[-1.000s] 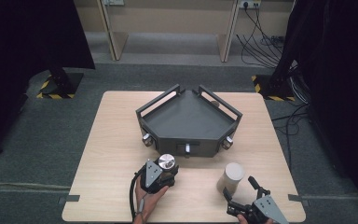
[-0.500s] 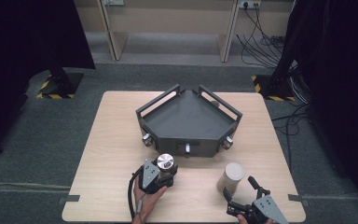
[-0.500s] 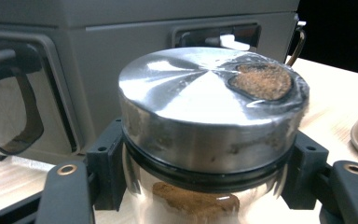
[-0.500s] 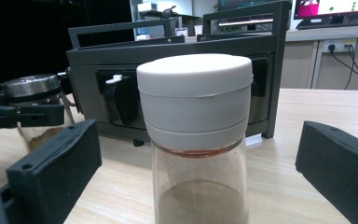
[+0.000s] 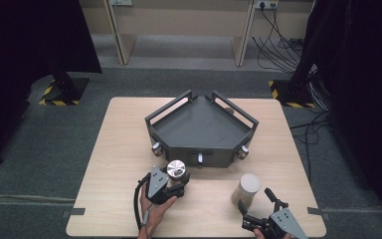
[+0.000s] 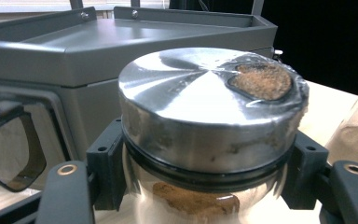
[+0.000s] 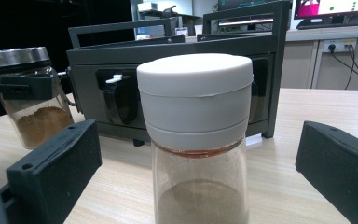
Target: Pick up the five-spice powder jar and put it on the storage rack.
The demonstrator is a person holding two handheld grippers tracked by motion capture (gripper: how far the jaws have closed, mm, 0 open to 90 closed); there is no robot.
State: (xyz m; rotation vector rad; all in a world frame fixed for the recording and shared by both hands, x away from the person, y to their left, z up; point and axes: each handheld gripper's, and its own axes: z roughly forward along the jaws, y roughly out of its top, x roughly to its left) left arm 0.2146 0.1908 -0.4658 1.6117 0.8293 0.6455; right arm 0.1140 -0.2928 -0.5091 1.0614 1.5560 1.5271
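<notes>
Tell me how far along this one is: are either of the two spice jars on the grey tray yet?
Neither is. In hand: the left gripper is shut on the metal-lidded jar in front of the grey tray. The right gripper is open, jaws either side of the white-lidded jar, which stands on the table. Left: probably gripping that jar and placing both; the tray looks empty.

No readable text or label anywhere — none legible.

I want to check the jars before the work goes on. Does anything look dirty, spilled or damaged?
Yes. The metal-lidded spice jar, clamped in the left gripper, has brown powder caked in the lid's opening and smeared along its rim. The white-capped jar looks clean.
</notes>
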